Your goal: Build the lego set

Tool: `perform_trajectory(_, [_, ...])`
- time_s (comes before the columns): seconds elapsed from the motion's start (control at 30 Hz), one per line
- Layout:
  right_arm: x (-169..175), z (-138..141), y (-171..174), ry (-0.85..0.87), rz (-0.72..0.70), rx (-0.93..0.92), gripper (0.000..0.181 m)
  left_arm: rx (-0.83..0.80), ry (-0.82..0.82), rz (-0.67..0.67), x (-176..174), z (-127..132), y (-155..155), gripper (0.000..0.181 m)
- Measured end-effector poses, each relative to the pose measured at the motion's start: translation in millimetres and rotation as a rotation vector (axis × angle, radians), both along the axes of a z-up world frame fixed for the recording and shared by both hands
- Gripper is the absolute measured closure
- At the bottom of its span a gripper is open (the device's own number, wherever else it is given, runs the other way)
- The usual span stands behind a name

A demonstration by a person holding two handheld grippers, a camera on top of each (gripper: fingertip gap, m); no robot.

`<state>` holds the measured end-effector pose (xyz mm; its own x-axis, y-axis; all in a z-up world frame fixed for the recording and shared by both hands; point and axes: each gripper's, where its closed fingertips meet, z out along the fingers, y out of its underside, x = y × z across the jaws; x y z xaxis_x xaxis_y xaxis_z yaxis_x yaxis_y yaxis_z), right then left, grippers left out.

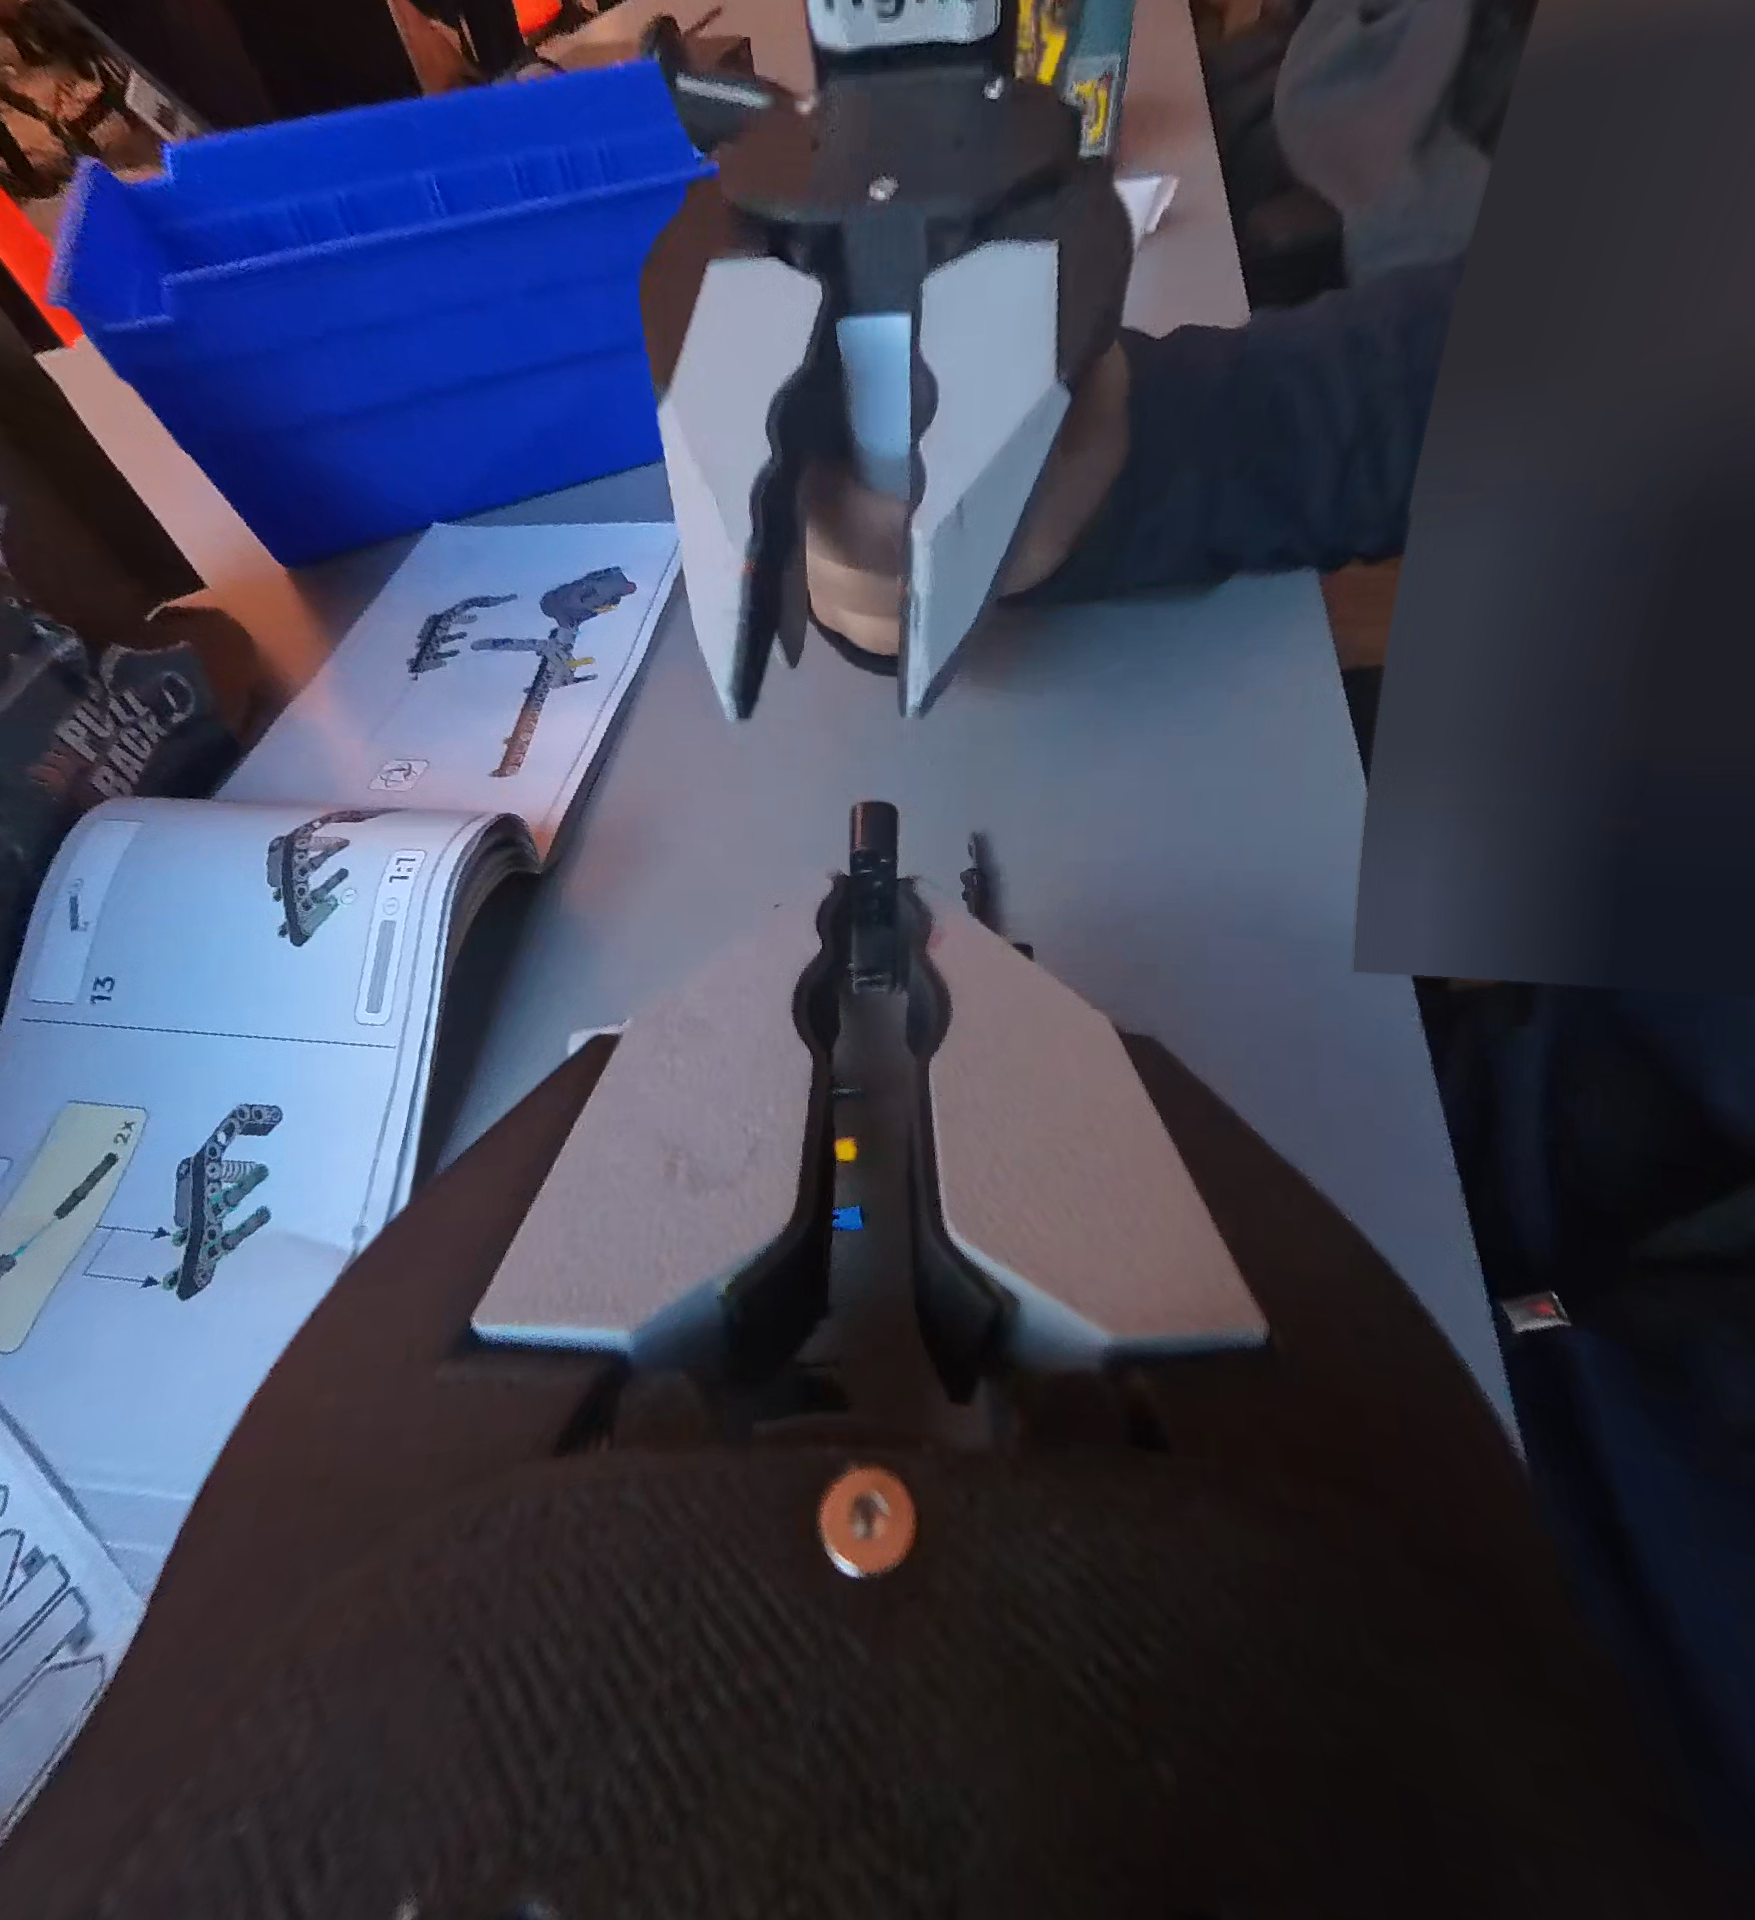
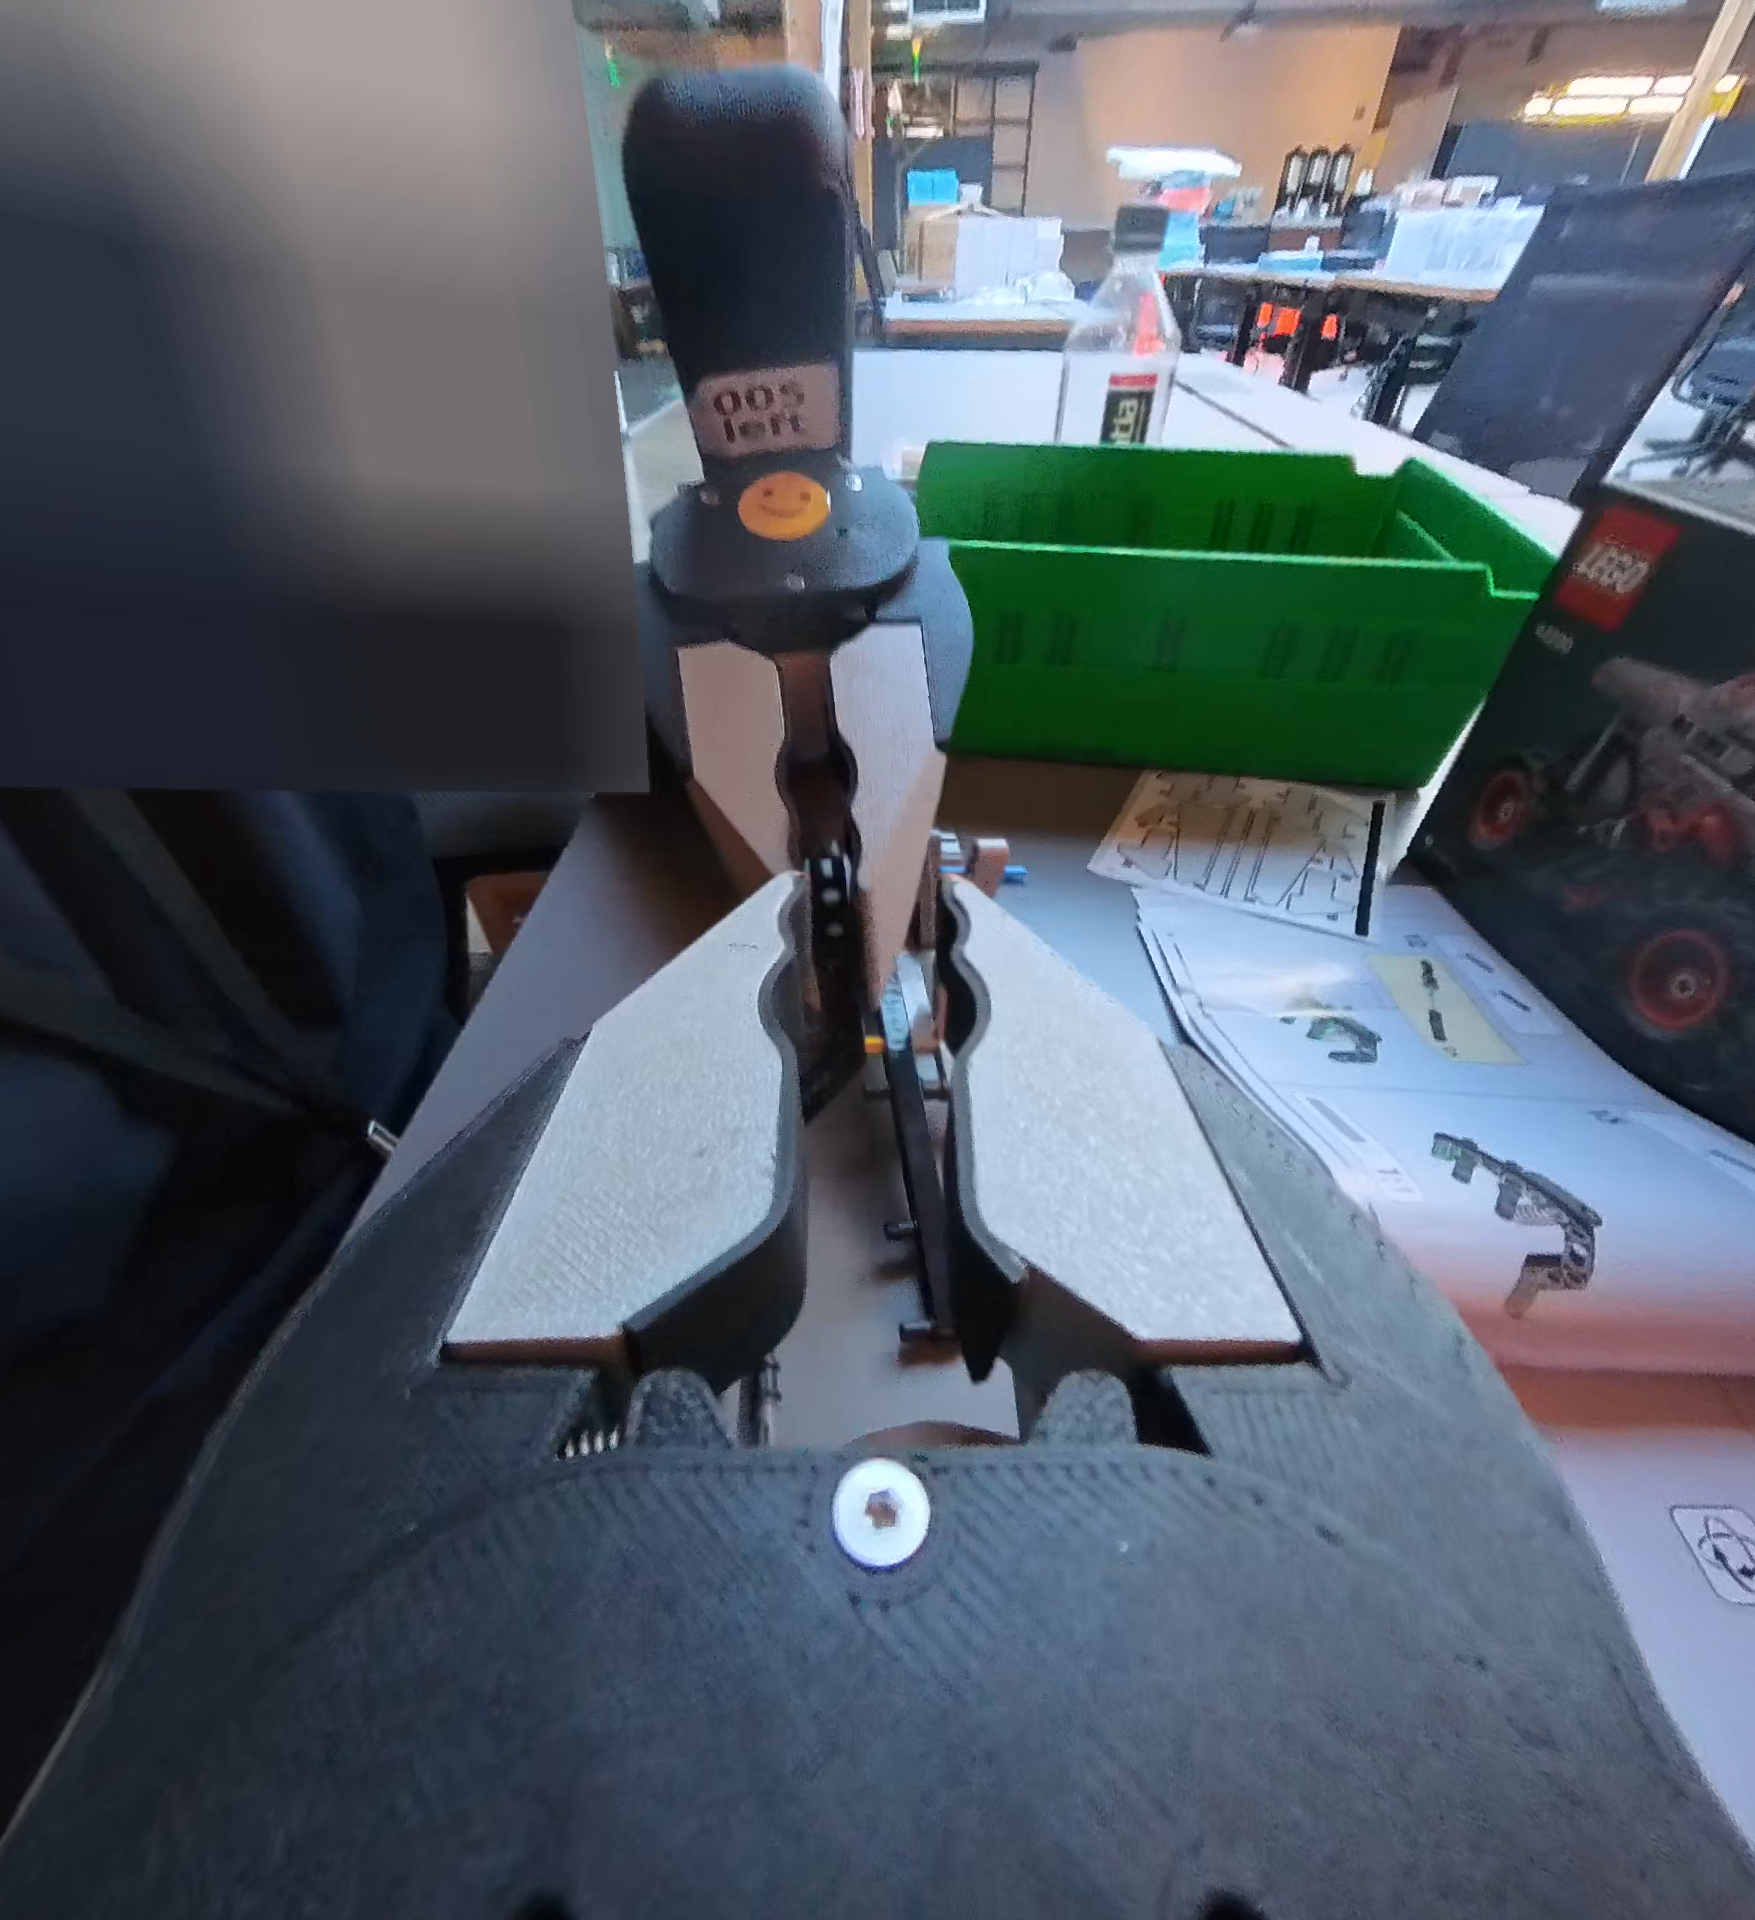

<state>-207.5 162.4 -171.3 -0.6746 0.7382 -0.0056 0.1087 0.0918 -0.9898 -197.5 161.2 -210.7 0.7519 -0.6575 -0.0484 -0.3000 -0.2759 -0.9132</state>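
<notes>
My left gripper (image 1: 878, 909) is shut on a black lego assembly (image 1: 873, 935). A black pin (image 1: 873, 831) sticks out past its fingertips. My right gripper (image 1: 829, 707) faces it from the far side, open and empty, with a small gap to the pin. In the right wrist view my right gripper (image 2: 873, 894) is open, and the left gripper (image 2: 842, 935) points into its jaws holding a black holed beam (image 2: 831, 894). A thin black beam with pins (image 2: 914, 1164) runs between my right fingers. I cannot tell whether it lies on the table or hangs from the assembly.
An open instruction booklet (image 1: 229, 1039) lies left of the grippers and also shows in the right wrist view (image 2: 1475, 1091). A blue bin (image 1: 385, 312) stands at the back left. A green bin (image 2: 1216, 623), a sticker sheet (image 2: 1247, 842), a lego box (image 2: 1683, 831) and a bottle (image 2: 1122, 343) stand beyond. Only a small space, under 4 cm, lies between the two pairs of fingers.
</notes>
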Motion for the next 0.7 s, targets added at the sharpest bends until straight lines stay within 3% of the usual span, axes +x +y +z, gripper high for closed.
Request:
perform_trajectory(0.1, [1, 2, -13, 0.007, 0.024, 0.022, 0.161, -0.012, 0.007, -0.007, 4, -3, 0, 0.177])
perform_trajectory(0.27, [-2, -18, -22, -0.028, 0.020, 0.132, 0.169, -0.016, 0.023, -0.031, 9, -6, -2, 0.176])
perform_trajectory(0.33, [0, -20, -27, -0.035, 0.042, 0.124, 0.177, -0.011, 0.043, -0.042, 11, -8, -3, 0.177])
perform_trajectory(0.7, [5, -10, -17, -0.037, 0.055, 0.044, 0.177, 0.049, 0.032, -0.042, 8, 1, -5, 0.177])
